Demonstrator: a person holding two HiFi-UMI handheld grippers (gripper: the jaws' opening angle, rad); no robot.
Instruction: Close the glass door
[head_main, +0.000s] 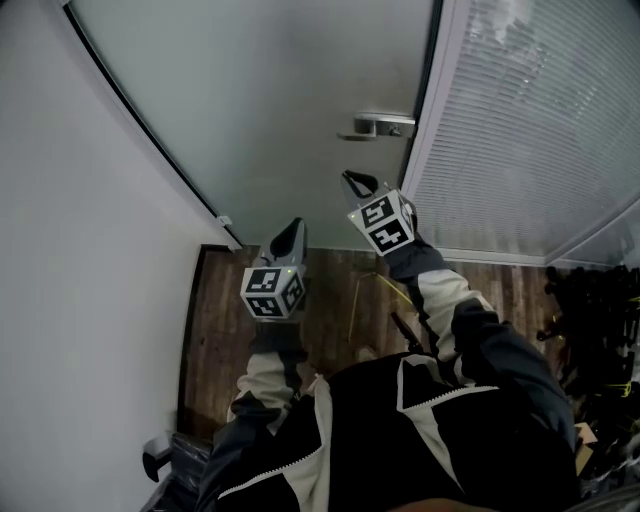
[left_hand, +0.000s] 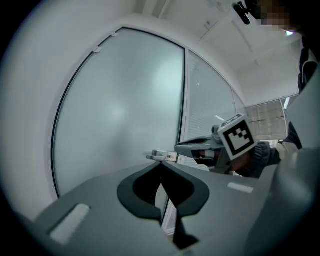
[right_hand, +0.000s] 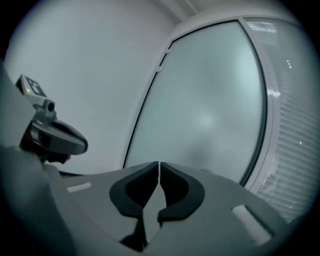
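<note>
The frosted glass door (head_main: 290, 90) fills the space ahead, and its handle-side edge lies against the white frame with no gap showing. Its metal lever handle (head_main: 378, 126) sticks out near that edge. My right gripper (head_main: 352, 178) is shut and empty, a short way below the handle and not touching it. My left gripper (head_main: 296, 226) hangs lower and further left, also shut on nothing. In the left gripper view, the left gripper (left_hand: 161, 164) points at the door (left_hand: 120, 115), with the handle (left_hand: 160, 156) just past its tips. In the right gripper view, the right gripper (right_hand: 159, 163) faces the door (right_hand: 205, 115).
A glass panel with white blinds (head_main: 540, 130) stands right of the door. A plain white wall (head_main: 80, 250) runs along the left. The floor (head_main: 330, 300) is dark wood with a thin yellow line on it. Dark clutter (head_main: 600, 330) sits at the far right.
</note>
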